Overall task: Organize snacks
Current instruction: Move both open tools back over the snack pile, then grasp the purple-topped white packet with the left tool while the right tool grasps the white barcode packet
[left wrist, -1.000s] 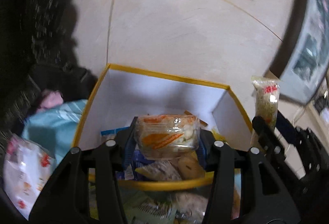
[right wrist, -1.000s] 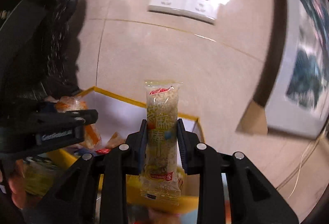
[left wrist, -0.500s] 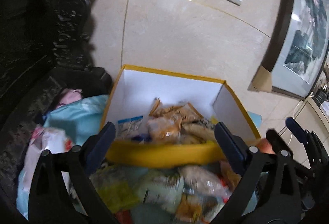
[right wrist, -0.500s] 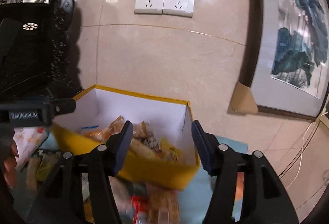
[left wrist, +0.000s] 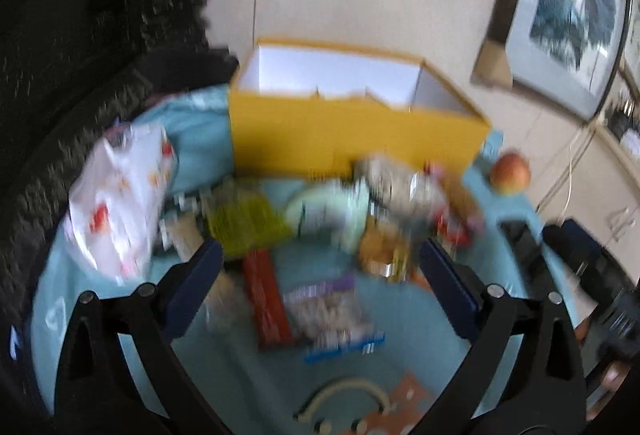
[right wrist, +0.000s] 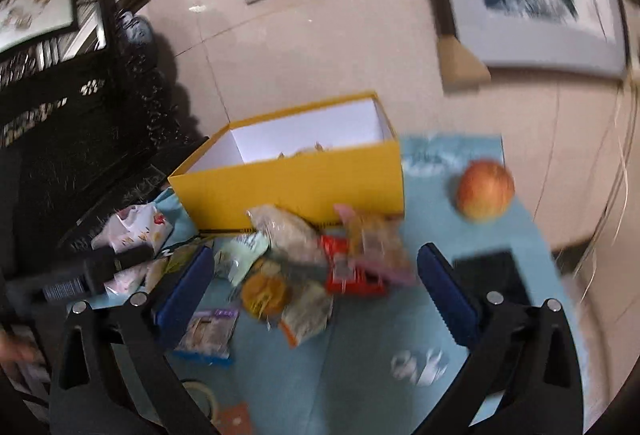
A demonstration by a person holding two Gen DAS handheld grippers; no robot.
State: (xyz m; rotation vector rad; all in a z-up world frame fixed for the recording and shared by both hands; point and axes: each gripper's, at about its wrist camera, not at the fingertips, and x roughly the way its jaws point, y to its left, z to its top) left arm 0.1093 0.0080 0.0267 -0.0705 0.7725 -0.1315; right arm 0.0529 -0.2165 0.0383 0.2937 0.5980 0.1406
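The yellow box (left wrist: 352, 131) (right wrist: 292, 183) stands open at the back of the teal cloth, with a few snacks showing inside. A loose pile of snack packets (left wrist: 360, 219) (right wrist: 320, 255) lies in front of it, among them a red bar (left wrist: 266, 299) and a purple packet (left wrist: 332, 311) (right wrist: 208, 331). My left gripper (left wrist: 320, 267) hovers open above the pile's near side, holding nothing. My right gripper (right wrist: 314, 275) is over the pile too; its jaws are opening and nothing is between them. The left gripper (right wrist: 100, 267) shows at the left of the right wrist view.
An apple (right wrist: 485, 190) (left wrist: 510, 173) sits right of the box. A flat black object (right wrist: 492, 275) lies near it. A white printed bag (left wrist: 120, 195) (right wrist: 136, 227) lies at the left. Dark carved furniture (right wrist: 60, 139) stands left, and a tiled wall (right wrist: 304, 47) lies behind.
Both grippers have let go of their snacks, a clear packet and a long bar, and opened. Both have pulled back from over the box to above the pile.
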